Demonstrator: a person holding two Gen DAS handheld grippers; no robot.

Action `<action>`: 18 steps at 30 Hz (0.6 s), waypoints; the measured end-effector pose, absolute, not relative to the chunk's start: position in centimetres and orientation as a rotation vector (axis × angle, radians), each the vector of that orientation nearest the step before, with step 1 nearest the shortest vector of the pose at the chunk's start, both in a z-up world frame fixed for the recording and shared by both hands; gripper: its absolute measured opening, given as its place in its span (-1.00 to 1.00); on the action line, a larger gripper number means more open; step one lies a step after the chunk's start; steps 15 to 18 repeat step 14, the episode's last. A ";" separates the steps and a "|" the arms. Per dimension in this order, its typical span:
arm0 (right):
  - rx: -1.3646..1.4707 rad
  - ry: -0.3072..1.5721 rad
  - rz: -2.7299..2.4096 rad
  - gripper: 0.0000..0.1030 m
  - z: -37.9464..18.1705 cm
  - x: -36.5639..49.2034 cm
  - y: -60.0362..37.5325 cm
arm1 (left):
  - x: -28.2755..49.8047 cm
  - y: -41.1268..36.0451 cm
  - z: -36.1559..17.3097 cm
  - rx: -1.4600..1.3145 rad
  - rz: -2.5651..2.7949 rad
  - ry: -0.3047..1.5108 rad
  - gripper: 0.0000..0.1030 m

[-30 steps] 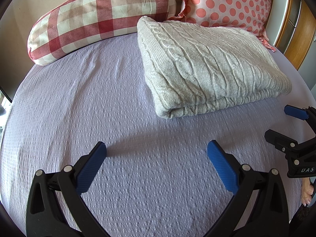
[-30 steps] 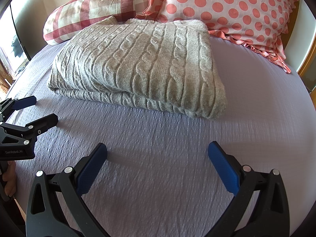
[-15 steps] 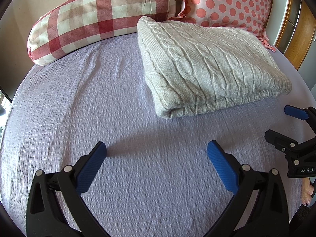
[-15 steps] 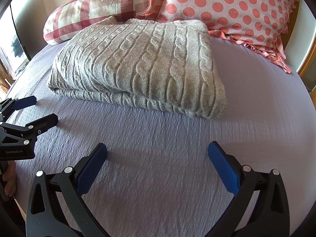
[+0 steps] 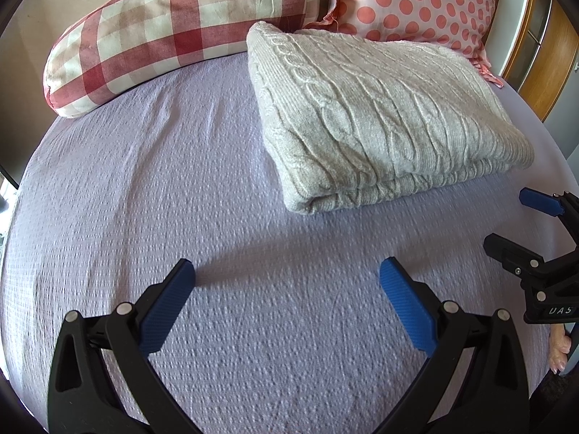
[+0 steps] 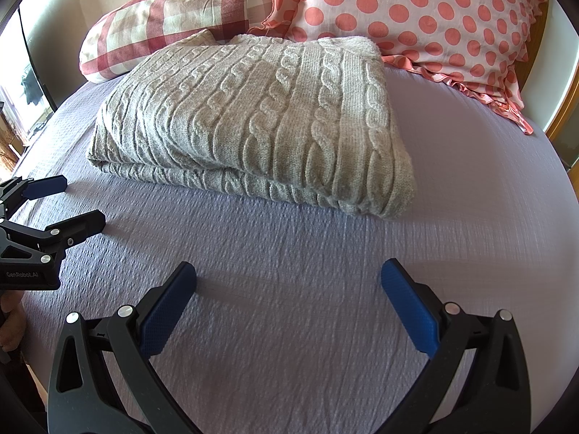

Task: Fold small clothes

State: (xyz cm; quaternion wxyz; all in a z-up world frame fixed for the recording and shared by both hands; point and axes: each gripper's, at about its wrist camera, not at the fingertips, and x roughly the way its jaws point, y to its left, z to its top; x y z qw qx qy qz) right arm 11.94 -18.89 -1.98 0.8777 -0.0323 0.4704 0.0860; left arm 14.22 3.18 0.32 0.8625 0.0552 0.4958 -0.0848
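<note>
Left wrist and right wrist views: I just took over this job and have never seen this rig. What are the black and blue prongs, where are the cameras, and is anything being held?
No robot arm here: a person carries one hand-held gripper in each hand, with a fisheye camera on each looking along its fingers. The left hand-held gripper fills its own view; the right hand-held gripper fills the other. Each also shows at the edge of the other's view. Both are open and hold nothing. On the lilac bedsheet lies a folded grey cable-knit sweater, with a checked pillow and a polka-dot pillow behind.
</note>
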 end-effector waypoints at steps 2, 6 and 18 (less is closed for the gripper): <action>-0.067 0.981 0.180 0.97 -2.0 11.9 -18.9 | 14.2 3.2 0.3 0.116 -0.178 1.041 0.97; -0.067 0.981 0.179 0.97 -2.0 11.9 -18.9 | 14.2 3.2 0.3 0.116 -0.177 1.040 0.97; -0.067 0.981 0.180 0.97 -2.0 12.0 -18.9 | 13.9 3.1 0.2 0.114 -0.168 1.009 0.97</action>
